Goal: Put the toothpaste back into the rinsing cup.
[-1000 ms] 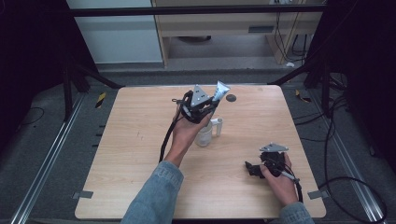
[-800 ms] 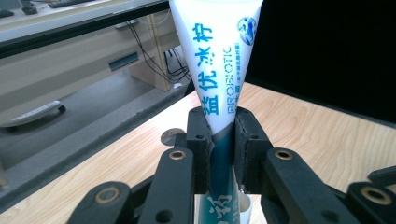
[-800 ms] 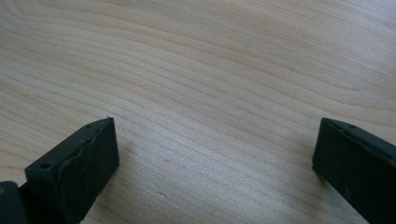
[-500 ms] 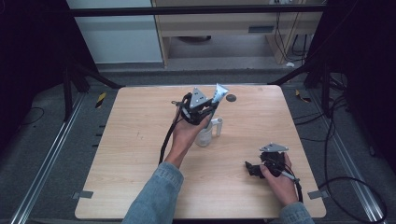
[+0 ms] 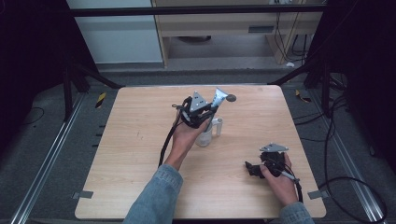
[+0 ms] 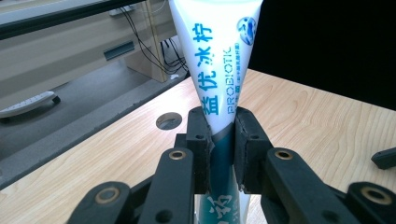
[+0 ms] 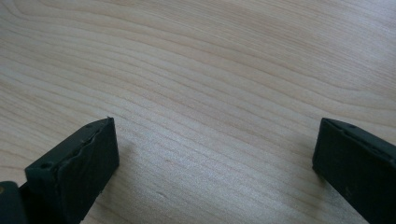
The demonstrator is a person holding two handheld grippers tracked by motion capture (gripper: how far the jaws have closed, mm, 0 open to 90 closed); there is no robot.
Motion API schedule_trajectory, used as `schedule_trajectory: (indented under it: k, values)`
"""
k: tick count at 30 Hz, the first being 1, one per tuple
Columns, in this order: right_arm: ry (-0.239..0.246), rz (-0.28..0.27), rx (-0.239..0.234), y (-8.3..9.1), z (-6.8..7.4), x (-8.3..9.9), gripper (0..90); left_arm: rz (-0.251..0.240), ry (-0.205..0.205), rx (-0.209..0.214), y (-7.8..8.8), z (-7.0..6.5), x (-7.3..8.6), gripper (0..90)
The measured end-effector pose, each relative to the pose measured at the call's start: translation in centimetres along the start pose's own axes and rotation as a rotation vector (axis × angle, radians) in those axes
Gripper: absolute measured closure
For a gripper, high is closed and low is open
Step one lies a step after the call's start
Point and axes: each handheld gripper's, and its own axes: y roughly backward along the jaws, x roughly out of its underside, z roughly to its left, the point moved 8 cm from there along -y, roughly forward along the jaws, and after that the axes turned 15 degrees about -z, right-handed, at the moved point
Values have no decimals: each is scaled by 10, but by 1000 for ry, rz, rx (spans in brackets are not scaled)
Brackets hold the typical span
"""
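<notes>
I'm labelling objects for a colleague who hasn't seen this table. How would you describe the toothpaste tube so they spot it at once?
Start at the wooden table and go to the left gripper, raised above its middle. The toothpaste tube is clamped there, flat end up. It is white with blue Chinese characters and the word PROBIOTIC, unlike the small clear bottle just below.

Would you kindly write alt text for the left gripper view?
The left gripper is shut on an upright white plastic tube with blue lettering, above a light wooden table with a round hole.

Your tube (image 6: 219, 65) is white with blue-green lettering and a teal lower band; your desk (image 7: 210, 70) is pale wood grain.
</notes>
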Motion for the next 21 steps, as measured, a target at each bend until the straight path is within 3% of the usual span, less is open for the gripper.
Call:
schedule_trajectory:
  k: [21]
  values:
    - [-7,2,0,0,0,0,6,16,31,1,3,1,20,779]
